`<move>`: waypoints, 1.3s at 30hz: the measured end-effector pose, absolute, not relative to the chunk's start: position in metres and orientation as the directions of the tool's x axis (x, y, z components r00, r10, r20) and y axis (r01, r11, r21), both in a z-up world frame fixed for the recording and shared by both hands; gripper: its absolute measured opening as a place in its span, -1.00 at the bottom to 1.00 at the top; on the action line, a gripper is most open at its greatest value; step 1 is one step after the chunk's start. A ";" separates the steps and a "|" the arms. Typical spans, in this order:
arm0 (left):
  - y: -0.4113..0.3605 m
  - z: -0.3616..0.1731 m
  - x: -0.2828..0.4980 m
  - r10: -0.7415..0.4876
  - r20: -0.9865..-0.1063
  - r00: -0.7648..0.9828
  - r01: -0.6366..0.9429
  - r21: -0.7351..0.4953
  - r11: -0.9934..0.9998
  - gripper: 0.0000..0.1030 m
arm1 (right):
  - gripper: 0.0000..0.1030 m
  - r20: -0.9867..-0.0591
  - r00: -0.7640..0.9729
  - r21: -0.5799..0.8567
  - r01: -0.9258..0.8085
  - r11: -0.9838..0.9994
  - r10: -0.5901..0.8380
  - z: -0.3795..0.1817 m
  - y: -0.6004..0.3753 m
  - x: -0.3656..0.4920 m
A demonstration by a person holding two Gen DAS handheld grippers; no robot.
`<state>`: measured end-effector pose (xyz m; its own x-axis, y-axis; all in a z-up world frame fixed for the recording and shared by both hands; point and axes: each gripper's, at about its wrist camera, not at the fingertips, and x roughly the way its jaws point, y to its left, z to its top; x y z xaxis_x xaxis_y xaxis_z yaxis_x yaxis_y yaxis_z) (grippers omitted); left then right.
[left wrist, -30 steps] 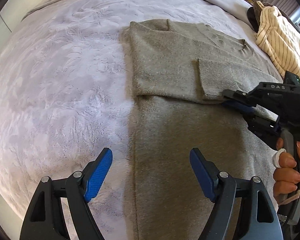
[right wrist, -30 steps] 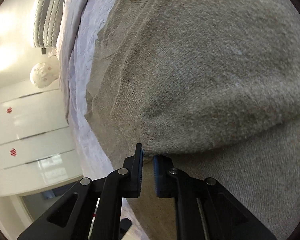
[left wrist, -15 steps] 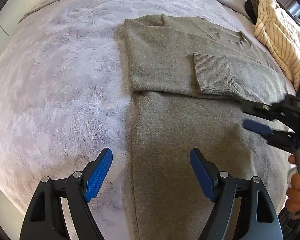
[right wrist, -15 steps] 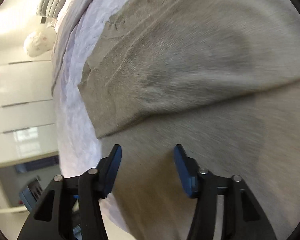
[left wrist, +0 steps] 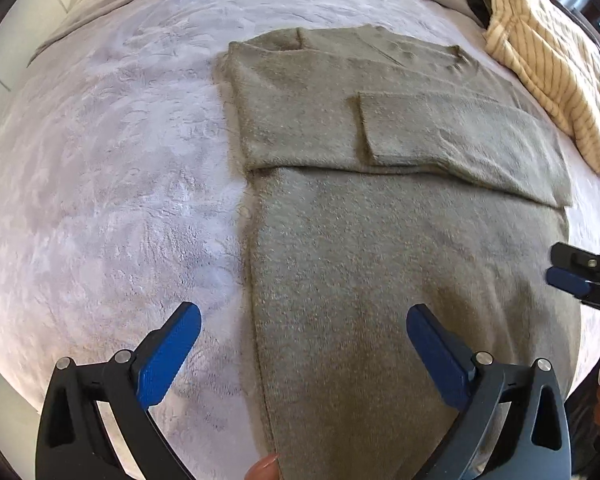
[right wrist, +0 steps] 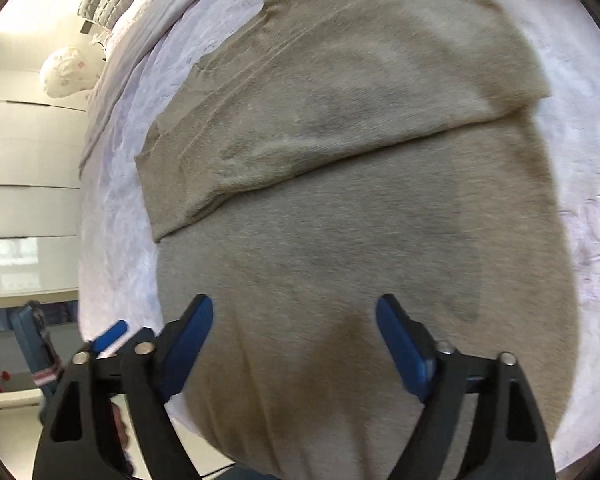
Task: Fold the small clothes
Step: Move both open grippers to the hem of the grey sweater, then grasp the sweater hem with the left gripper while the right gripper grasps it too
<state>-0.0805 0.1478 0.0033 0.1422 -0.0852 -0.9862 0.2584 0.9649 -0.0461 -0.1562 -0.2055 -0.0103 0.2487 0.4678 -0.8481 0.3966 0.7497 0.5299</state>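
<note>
Sweater on the bed — soft, limp knit; pinch its hem corners. Left gripper and right gripper have just been opening — fingers spread, empty.

Sweater flat on bedspread, sleeves folded across its chest; striped garment on bedspread beyond its far right corner.
</note>
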 end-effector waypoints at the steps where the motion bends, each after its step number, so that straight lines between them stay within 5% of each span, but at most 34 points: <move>1: 0.146 0.004 -0.082 -0.082 -0.986 0.142 0.265 -0.043 0.963 1.00 | 0.69 -0.852 0.246 0.524 0.393 0.756 0.462 -0.009 -0.208 -0.160; 26: 0.152 -0.022 -0.116 -0.104 -0.994 -0.016 0.348 -0.103 0.932 1.00 | 0.69 -0.928 0.147 0.369 0.496 0.786 0.342 -0.012 -0.293 -0.242; 39: 0.175 -0.061 -0.172 -0.224 -0.949 -0.224 0.307 -0.287 0.907 1.00 | 0.67 -0.801 0.094 0.558 0.474 0.681 0.591 -0.040 -0.297 -0.307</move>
